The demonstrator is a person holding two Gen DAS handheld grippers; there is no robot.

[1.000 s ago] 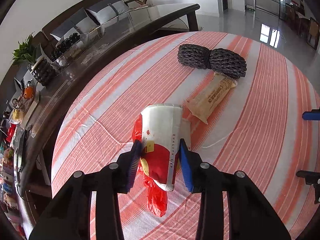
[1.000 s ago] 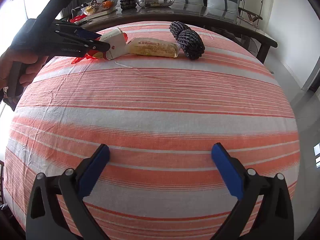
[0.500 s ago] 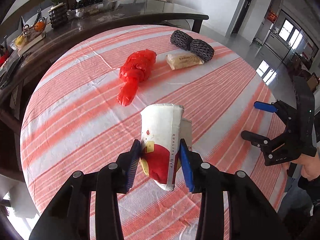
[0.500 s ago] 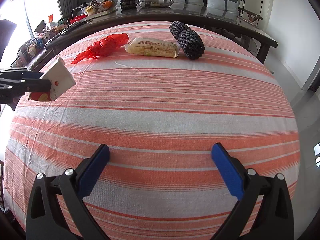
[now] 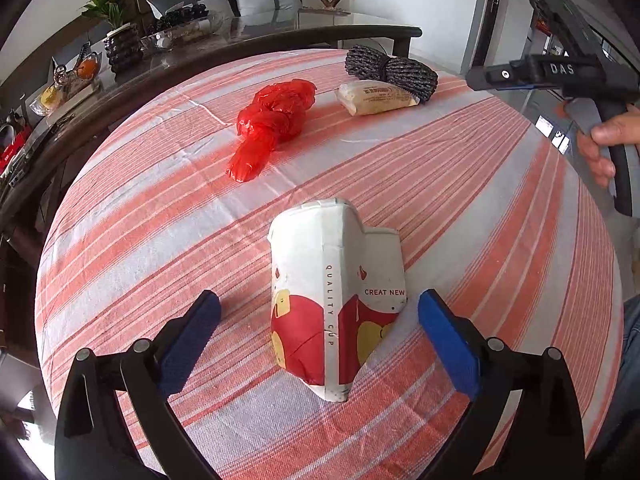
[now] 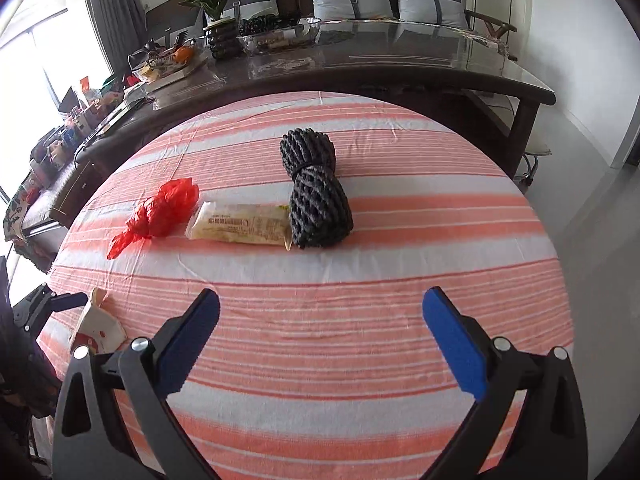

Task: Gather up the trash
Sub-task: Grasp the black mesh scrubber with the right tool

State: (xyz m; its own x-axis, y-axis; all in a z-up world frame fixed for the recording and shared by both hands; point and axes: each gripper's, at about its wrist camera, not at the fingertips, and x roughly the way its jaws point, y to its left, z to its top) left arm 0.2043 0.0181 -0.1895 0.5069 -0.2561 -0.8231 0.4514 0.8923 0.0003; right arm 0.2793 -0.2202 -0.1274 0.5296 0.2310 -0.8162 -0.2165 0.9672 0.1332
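A crushed white and red paper cup (image 5: pixel 336 292) lies on the striped tablecloth between the spread jaws of my left gripper (image 5: pixel 320 336), which is open and does not touch it. The cup also shows at the left edge of the right wrist view (image 6: pixel 96 326). A crumpled red plastic bag (image 5: pixel 272 124) (image 6: pixel 160 210) and a beige snack wrapper (image 5: pixel 376 96) (image 6: pixel 240 224) lie farther back. My right gripper (image 6: pixel 320 340) is open and empty above the cloth, well short of the wrapper. It shows at the right in the left wrist view (image 5: pixel 532 76).
A bundle of dark rope (image 6: pixel 316 192) (image 5: pixel 392 68) lies against the wrapper's far end. A dark glass-topped sideboard (image 6: pixel 360 64) with bowls, fruit and a plant stands right behind the round table (image 6: pixel 360 420). A sofa with cushions stands behind that.
My left gripper carried the cup toward the near left edge of the table, then opened and let it go onto the cloth. My right gripper moved forward toward the wrapper and rope.
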